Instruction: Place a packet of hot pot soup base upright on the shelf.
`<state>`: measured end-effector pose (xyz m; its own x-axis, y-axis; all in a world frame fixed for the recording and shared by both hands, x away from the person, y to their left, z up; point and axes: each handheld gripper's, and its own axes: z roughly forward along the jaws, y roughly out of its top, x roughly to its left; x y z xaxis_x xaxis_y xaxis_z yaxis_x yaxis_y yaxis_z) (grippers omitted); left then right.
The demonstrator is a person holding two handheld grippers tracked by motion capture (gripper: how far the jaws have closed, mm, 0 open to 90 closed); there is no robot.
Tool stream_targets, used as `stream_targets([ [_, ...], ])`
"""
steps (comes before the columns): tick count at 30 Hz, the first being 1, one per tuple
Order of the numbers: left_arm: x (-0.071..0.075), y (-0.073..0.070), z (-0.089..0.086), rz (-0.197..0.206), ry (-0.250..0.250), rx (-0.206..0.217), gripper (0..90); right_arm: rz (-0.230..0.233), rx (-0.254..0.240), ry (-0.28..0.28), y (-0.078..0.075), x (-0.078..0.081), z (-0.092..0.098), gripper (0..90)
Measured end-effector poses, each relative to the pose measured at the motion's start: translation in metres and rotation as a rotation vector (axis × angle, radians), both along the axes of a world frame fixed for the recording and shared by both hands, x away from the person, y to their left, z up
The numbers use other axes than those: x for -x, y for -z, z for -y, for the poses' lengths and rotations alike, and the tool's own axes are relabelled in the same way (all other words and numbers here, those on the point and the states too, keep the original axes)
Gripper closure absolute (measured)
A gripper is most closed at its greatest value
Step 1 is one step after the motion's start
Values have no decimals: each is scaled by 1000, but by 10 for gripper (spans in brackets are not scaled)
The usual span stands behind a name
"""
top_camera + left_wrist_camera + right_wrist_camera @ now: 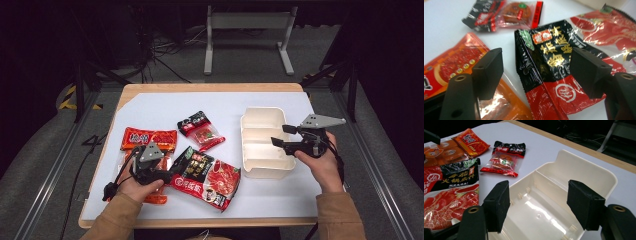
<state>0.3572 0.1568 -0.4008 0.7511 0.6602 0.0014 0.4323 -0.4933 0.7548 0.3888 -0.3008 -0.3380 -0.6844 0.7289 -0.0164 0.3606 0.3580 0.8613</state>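
Your left gripper [167, 176] hangs low over the big black-and-red crinkly plastic sauce packet [206, 178] at the near middle of the white table [150, 107], its jaws parted wide with the packet's black end between them; I cannot tell whether the pads touch the film. The packet's long axis runs slantwise, its black end toward your left hand, its red end toward the tray. Your left gripper view shows gold lettering on that black end, too small to read from above. Your right gripper [276, 135] hovers with jaws spread wide, holding nothing, over the cream plastic divided tray [264, 168]. Your right gripper view shows both tray compartments bare, with small ribs along the walls.
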Motion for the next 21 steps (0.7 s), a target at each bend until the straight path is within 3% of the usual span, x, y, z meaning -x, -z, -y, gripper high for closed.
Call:
stream_targets([
  [8,-6,15,4,-98,11,-34,307,-1,5,2,1,-1,-1,343],
  [11,-8,18,5,-150,38,-49,347,-2,6,1,2,-1,-1,341],
  [13,-11,22,6,-215,56,-57,370,-3,7,-1,2,-1,-1,340],
  [18,-12,27,6,-230,44,-89,387,-5,17,-4,4,-2,-4,333],
  [21,-12,29,6,-240,45,-86,398,-6,17,-4,4,-2,-4,331],
])
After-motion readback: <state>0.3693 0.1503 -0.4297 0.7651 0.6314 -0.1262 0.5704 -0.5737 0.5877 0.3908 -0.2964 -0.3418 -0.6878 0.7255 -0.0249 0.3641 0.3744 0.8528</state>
